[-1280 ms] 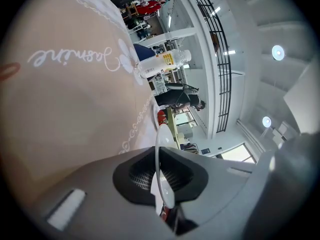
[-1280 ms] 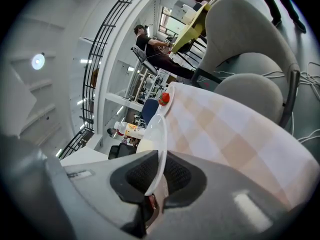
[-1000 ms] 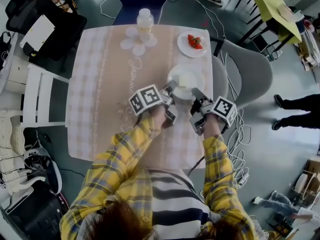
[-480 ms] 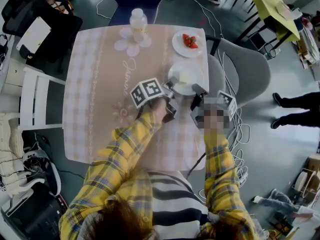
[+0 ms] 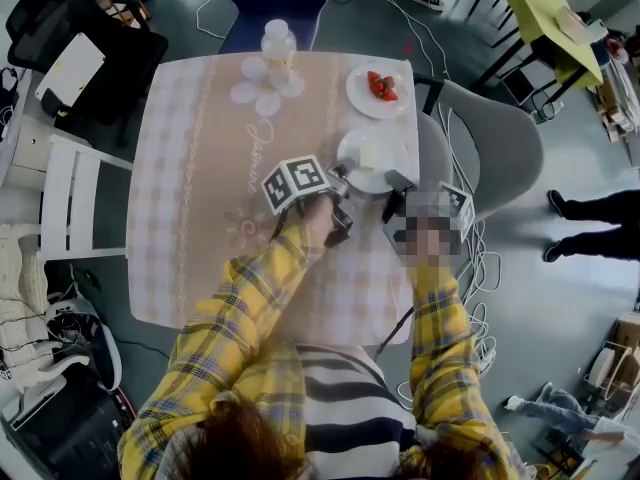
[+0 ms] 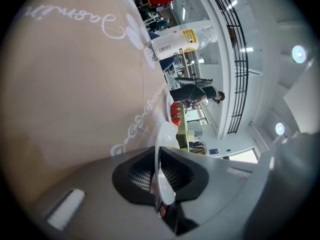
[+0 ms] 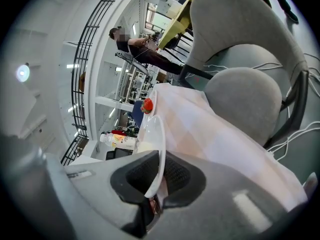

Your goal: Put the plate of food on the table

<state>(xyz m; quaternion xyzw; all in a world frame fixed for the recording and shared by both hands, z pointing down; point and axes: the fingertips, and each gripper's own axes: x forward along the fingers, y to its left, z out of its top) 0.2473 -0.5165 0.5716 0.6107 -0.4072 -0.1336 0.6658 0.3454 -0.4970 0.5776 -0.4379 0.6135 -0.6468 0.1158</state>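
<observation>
Head view: down-tilted left tongs [image 5: 342, 176], just loosening, and right tongs [image 5: 392, 181] pinch the plate [image 5: 351, 148].

The left gripper [image 5: 340, 176] carries a white cube [image 5: 296, 183] with black square markers. Both it and the right gripper [image 5: 392, 182] have grey shells around black ribbed pads [image 6: 141, 174]. Behind them run yellow plaid sleeves [image 5: 240, 303], then a black-and-white striped top [image 5: 345, 398].
</observation>
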